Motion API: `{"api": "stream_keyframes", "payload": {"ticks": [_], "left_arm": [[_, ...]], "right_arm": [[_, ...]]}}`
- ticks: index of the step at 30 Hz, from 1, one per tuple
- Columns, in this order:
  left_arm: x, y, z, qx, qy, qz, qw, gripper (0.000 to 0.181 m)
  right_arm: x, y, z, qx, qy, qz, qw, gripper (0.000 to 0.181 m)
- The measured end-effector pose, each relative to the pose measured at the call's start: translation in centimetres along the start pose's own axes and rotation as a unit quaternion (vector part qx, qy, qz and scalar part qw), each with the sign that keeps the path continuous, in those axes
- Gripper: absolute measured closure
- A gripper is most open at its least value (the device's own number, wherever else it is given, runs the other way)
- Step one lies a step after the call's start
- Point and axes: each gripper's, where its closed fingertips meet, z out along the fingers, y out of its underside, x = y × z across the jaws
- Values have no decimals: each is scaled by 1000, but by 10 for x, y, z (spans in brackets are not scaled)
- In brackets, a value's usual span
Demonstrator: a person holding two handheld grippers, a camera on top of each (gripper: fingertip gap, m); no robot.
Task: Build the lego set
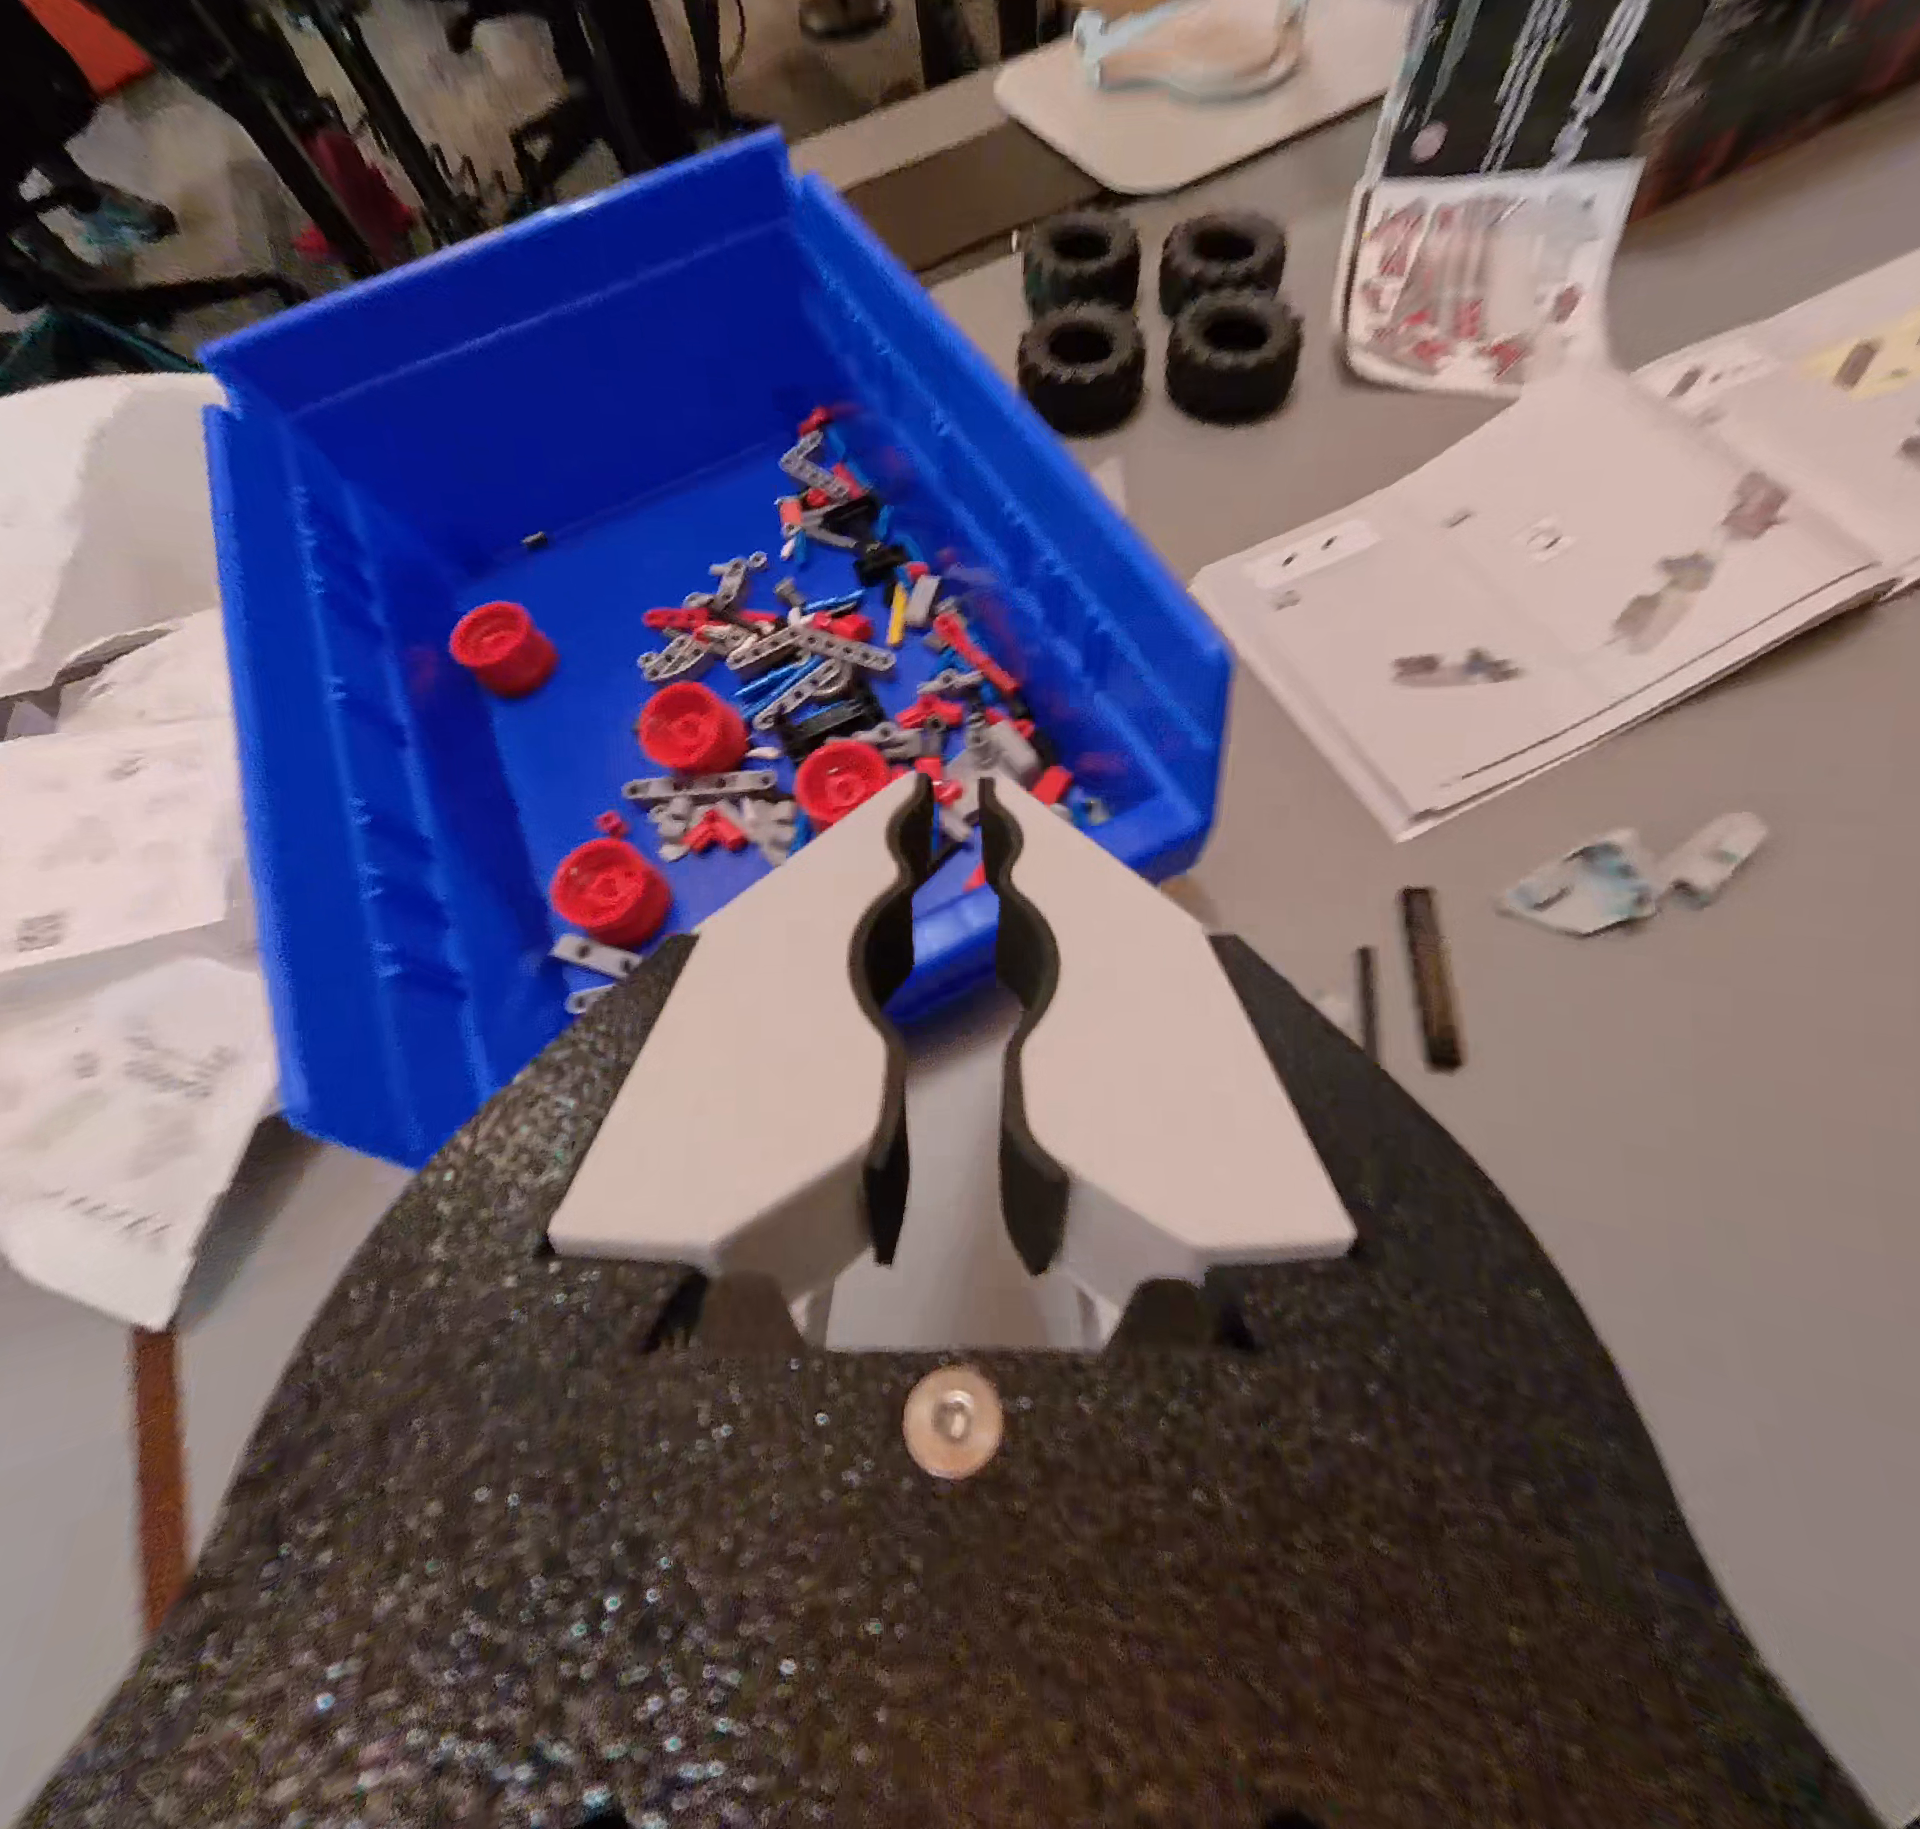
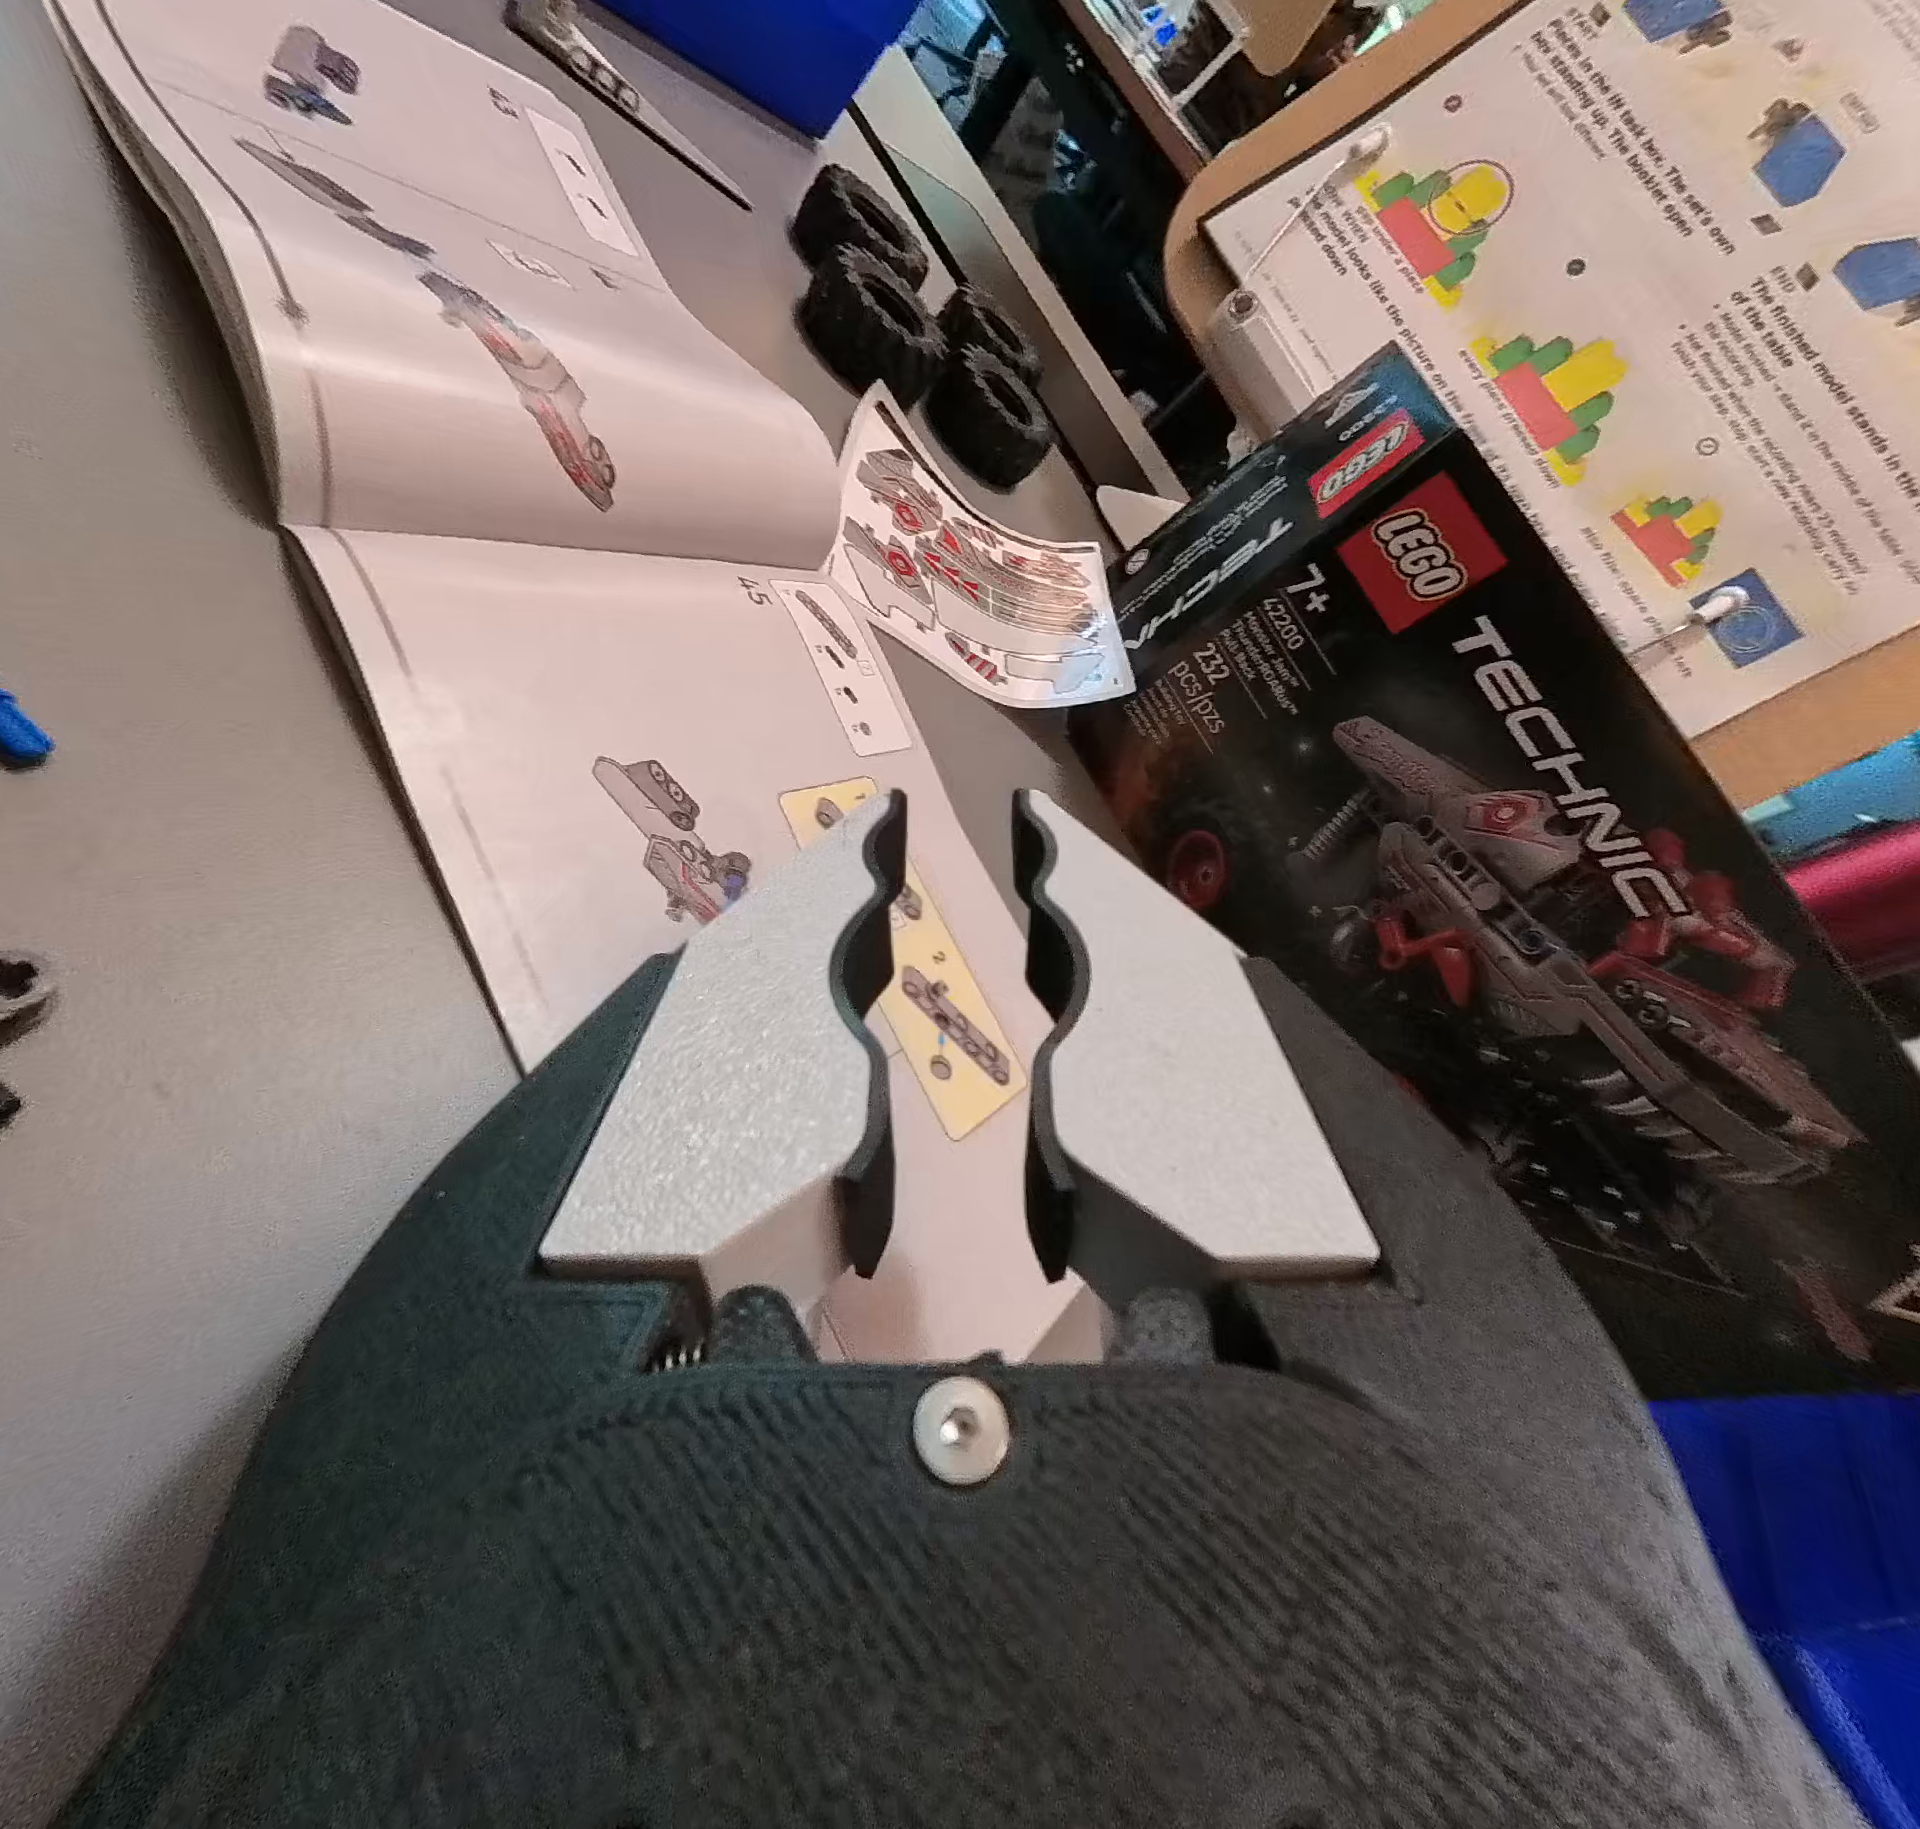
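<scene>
A blue bin (image 1: pixel 343 740) holds several loose red, grey, black and blue lego pieces (image 1: pixel 831 657) and several red wheel hubs (image 1: pixel 504 647). My left gripper (image 1: pixel 951 797) hovers over the bin's near right corner, jaws slightly apart and empty. My right gripper (image 2: pixel 954 813) is open and empty above the open instruction booklet (image 2: pixel 540 657), which also shows in the left wrist view (image 1: pixel 1538 616). Several black tyres (image 1: pixel 1153 319) stand on the grey table; the right wrist view shows them too (image 2: pixel 914 335).
The black lego box (image 2: pixel 1455 844) stands right of the booklet, a sticker sheet (image 2: pixel 966 574) leaning by it. Two black axles (image 1: pixel 1429 979) and torn wrapper scraps (image 1: pixel 1631 870) lie right of the bin. Paper bags (image 1: pixel 104 792) lie to its left. An instruction board (image 2: pixel 1621 273) stands behind. About 45 centimeters separates my left fingertips from my right.
</scene>
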Motion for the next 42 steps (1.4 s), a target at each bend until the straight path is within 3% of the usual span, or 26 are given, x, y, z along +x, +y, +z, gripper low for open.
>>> {"api": "stream_keyframes", "payload": {"ticks": [4,7,12,18,22,27,30,37,42], "left_arm": [[-38,-3,23,-52,10,31,998,169],[-49,-10,46,-97,58,73,991,170],[-59,-5,85,-190,119,107,969,171],[-64,4,116,-215,151,107,959,172],[-61,26,115,-258,169,107,945,170],[-51,24,112,-264,186,95,941,177],[-36,34,110,-293,215,109,925,177],[-26,56,121,-357,210,139,900,176],[-29,54,115,-358,204,111,904,176]], "right_arm": [[14,3,-1,-2,64,-36,997,165],[25,6,-3,-13,112,-57,992,165],[27,17,3,-54,129,-94,986,160],[32,22,5,-72,144,-101,982,152],[34,28,6,-85,148,-97,980,148],[40,31,5,-94,162,-89,978,146],[39,34,6,-101,160,-91,978,146],[38,37,7,-111,157,-98,976,147],[37,37,8,-114,156,-100,976,146]]}}
